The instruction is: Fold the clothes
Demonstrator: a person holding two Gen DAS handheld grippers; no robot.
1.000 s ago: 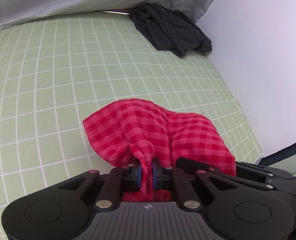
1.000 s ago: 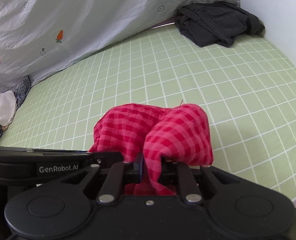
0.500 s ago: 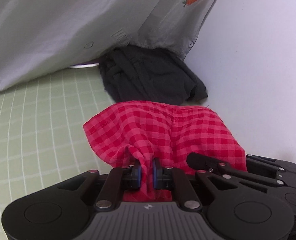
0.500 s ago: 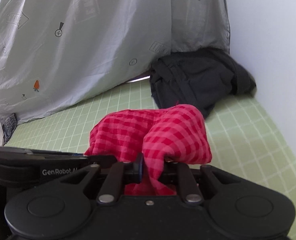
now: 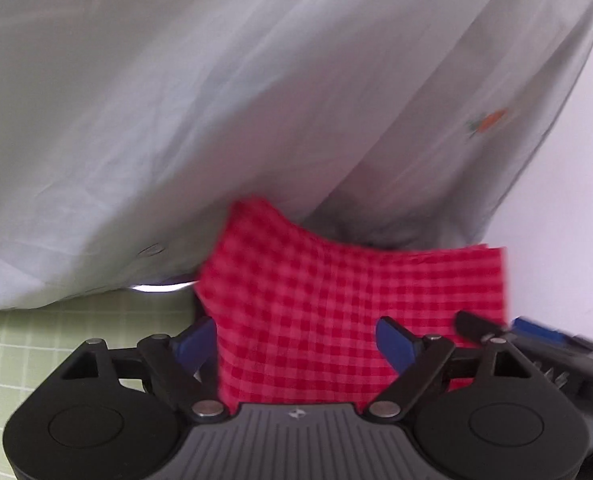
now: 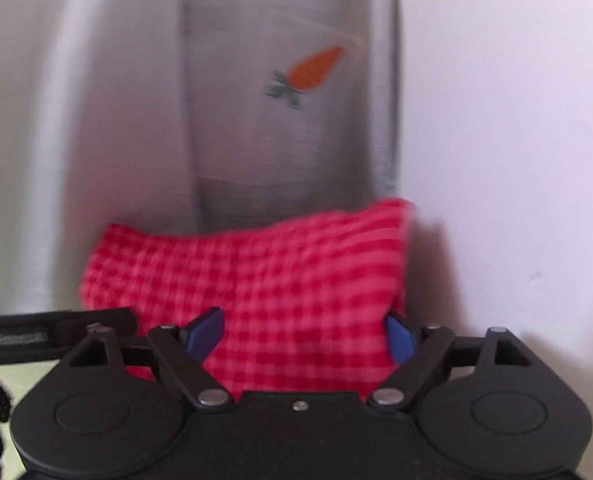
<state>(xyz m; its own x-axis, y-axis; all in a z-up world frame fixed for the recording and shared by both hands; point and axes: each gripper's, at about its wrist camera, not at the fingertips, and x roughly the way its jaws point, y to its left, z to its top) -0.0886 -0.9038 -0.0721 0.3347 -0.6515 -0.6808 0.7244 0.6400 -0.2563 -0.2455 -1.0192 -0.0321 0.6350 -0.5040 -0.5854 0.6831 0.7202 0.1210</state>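
Both grippers have let go: the left gripper and right gripper, clamped on the red checked cloth a moment ago, now stand with fingers wide. The cloth fills the lower middle of both frames, probably being tossed toward the grey curtain.

A pale grey curtain fills most of the left wrist view, hanging in soft, creased folds; the right wrist view shows it in vertical pleats. It carries a printed orange carrot with green leaves, also visible small and blurred in the left wrist view. A plain white wall adjoins the curtain's right edge, lit evenly. At lower left, a light green surface with a white grid runs under the curtain hem, where a bright strip shows.
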